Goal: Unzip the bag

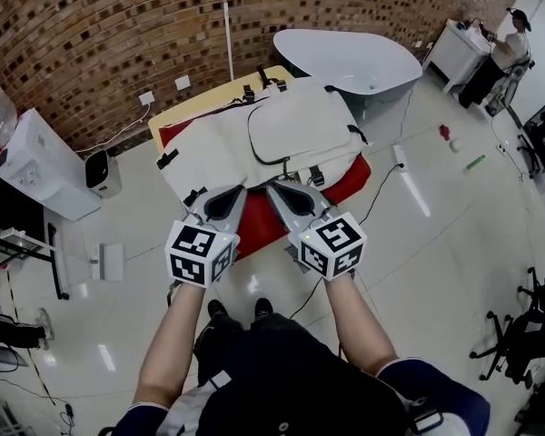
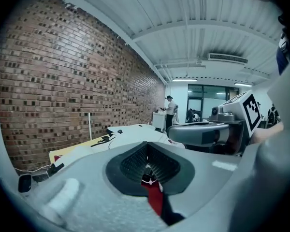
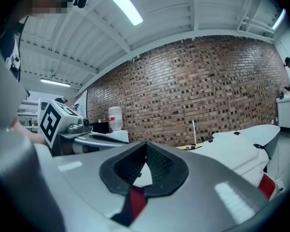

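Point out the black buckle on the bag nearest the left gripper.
The buckle at the white bag's near left corner, beside the left gripper; the others lie farther along its edges.

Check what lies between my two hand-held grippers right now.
In the head view, only the red cover under the white bag shows between the left hand-held gripper and the right hand-held gripper.

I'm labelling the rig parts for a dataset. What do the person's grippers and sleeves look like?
The left gripper and right gripper each have a smooth grey shell that tapers toward the tip, lined inside with black ribbed pads. Behind each sits a white cube printed with black square markers. The person wears dark short sleeves with pale edging.
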`<state>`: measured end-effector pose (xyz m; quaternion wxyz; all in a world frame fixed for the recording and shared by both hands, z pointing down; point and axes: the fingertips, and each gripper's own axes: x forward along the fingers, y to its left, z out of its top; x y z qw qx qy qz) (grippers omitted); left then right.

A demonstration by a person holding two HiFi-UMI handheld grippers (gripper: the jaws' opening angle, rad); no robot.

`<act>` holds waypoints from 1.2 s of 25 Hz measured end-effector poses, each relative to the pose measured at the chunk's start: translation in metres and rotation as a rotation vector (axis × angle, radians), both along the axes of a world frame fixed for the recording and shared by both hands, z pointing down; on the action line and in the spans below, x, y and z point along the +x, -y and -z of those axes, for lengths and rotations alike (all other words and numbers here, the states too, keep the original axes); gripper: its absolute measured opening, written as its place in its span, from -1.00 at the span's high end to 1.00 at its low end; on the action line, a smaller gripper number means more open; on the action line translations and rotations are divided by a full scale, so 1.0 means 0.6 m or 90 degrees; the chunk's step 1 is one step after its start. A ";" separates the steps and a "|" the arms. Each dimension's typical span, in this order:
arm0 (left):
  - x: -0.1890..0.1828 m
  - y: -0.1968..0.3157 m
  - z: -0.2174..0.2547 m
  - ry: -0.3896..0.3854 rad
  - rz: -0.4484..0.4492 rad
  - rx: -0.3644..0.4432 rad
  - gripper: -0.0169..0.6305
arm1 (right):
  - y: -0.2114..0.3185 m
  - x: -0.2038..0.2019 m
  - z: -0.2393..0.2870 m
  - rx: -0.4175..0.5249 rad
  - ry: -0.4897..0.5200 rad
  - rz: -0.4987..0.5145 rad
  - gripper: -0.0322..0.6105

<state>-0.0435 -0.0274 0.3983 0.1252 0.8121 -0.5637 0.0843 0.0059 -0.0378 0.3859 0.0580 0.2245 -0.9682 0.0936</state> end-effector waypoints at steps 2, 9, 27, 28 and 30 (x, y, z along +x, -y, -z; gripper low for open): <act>0.017 0.026 -0.016 -0.008 -0.021 -0.012 0.94 | 0.021 0.015 -0.010 -0.003 -0.007 -0.021 0.89; 0.062 0.112 -0.092 -0.043 -0.096 -0.070 0.93 | 0.097 0.062 -0.045 -0.015 -0.046 -0.116 0.89; 0.099 0.232 -0.258 -0.066 -0.178 -0.272 0.53 | 0.242 0.060 -0.101 -0.054 -0.119 -0.249 0.89; 0.101 0.235 -0.265 -0.067 -0.171 -0.278 0.53 | 0.247 0.062 -0.106 -0.056 -0.121 -0.245 0.89; 0.103 0.245 -0.276 -0.065 -0.155 -0.287 0.53 | 0.261 0.064 -0.115 -0.058 -0.120 -0.234 0.89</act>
